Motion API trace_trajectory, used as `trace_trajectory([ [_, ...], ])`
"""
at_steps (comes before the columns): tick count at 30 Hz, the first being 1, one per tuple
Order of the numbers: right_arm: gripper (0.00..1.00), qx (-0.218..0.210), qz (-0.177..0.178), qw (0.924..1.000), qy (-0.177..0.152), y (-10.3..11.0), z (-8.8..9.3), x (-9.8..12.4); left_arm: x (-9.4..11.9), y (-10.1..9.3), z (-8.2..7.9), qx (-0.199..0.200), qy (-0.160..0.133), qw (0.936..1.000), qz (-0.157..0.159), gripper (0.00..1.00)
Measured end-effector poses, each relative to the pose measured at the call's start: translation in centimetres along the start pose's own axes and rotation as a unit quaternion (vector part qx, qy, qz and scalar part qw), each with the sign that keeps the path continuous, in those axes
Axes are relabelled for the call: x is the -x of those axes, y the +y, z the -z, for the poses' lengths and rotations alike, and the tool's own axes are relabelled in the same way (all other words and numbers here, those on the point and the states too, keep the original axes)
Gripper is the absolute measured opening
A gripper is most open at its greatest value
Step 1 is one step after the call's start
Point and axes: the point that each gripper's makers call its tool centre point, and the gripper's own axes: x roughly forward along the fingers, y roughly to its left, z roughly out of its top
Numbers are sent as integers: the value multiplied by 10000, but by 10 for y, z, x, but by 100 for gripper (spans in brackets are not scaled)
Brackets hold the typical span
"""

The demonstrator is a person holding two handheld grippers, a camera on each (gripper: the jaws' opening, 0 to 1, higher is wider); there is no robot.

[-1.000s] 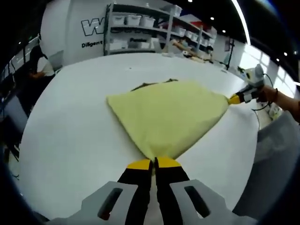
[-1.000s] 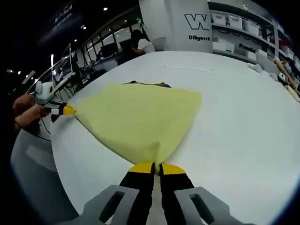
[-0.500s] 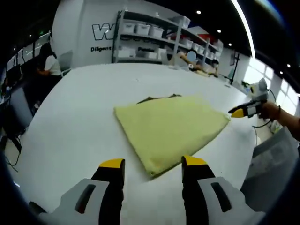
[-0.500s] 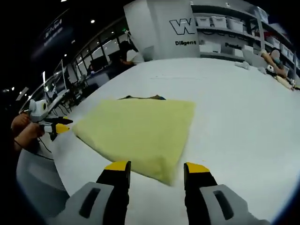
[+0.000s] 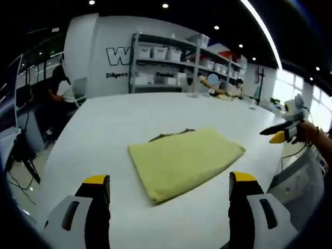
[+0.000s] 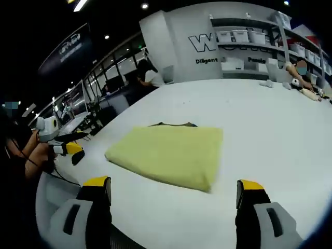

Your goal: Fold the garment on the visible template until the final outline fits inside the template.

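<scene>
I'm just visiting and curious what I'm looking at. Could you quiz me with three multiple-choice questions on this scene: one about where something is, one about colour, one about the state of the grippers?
1. Where does the folded garment lie?
A. On the white table
B. On a shelf
C. In a person's lap

2. What colour is the garment?
A. Dark blue
B. Pale yellow
C. Red

3. How do the left gripper and right gripper stand?
A. Both shut on the cloth
B. One pinching a corner
C. Both open, off the cloth

Answers: 1 A, it rests flat on the tabletop; 2 B, its cloth shows pale yellow in both views; 3 C, each pair of jaws is spread wide with the garment lying free beyond them.
</scene>
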Motion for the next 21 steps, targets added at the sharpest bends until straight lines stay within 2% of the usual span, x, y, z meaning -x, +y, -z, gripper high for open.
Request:
trace_trajectory([
  [1,99,-33,13,10000,-72,2,-1,5,2,-2,1,-3,40,10000,-16,99],
  [4,99,-163,-81,9997,-190,10,-1,13,7,-6,3,15,-1,10000,-42,99],
  [7,99,-188,-96,9996,-167,14,3,17,10,-12,8,192,4,9998,54,99],
  [11,99,182,126,9997,-73,12,10,24,13,-16,8,122,-86,9999,0,99],
  [15,99,93,60,9999,12,14,19,24,12,-15,13,153,-62,9999,-40,99],
  [18,99,198,63,9997,104,17,24,20,14,-17,23,149,110,9998,5,99],
  [21,99,641,51,9977,229,19,28,18,15,-17,25,163,115,9998,14,99],
])
